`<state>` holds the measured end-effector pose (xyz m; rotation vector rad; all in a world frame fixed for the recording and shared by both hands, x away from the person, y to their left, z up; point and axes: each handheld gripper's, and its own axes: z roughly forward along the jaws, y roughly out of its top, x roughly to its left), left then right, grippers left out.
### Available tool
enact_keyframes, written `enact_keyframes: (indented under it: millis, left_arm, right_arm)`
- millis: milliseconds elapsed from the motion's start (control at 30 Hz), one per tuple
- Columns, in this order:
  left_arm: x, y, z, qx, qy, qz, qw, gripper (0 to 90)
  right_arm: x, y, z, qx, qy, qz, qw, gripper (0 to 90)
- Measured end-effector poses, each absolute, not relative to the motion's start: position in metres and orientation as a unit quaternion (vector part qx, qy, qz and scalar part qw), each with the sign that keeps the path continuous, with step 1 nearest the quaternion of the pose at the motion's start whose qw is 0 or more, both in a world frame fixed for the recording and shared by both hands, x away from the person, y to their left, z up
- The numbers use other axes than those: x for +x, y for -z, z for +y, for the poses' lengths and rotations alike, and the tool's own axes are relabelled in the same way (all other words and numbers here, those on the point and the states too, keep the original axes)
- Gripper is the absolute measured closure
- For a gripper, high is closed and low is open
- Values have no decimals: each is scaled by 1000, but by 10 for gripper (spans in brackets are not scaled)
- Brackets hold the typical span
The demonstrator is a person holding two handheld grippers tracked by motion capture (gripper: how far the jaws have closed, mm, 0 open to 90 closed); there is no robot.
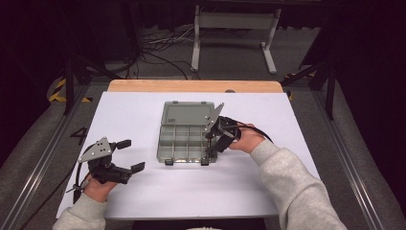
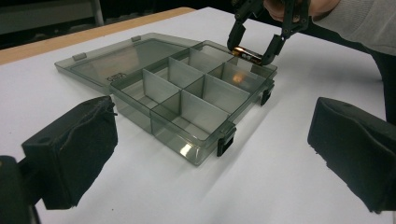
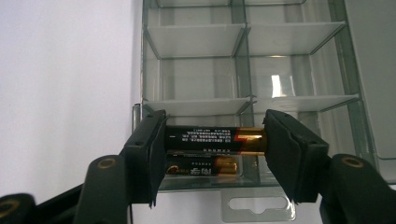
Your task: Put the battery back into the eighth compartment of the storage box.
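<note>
The battery (image 3: 212, 139) lies level, gripped end to end between the right gripper (image 3: 212, 142)'s fingers (image 3: 147, 154), its long axis running along the box (image 2: 173, 100)'s near wall. It hangs just over the corner compartment by the counter (image 1: 143, 191)'s near-right side, where another battery (image 3: 201, 167) already lies parallel below. The left gripper (image 1: 130, 155) rests well apart near the counter's left edge, its fingers wide and empty.

We see even overhead light on the white table (image 1: 143, 115) against dim surroundings, soft shadows under the clear organizer box (image 2: 187, 100), glare on its dividers, and blurred near jaws in both gripper views.
</note>
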<state>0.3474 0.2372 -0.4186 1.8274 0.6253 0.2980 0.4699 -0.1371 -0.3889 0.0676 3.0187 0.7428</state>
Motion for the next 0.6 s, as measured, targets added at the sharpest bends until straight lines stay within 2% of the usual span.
enact_keyframes:
  millis: [600]
  left_arm:
    - [347,418,237,775,-127,265,560,22]
  right_arm:
    - [468,393,-135,14,-226,974,11,415]
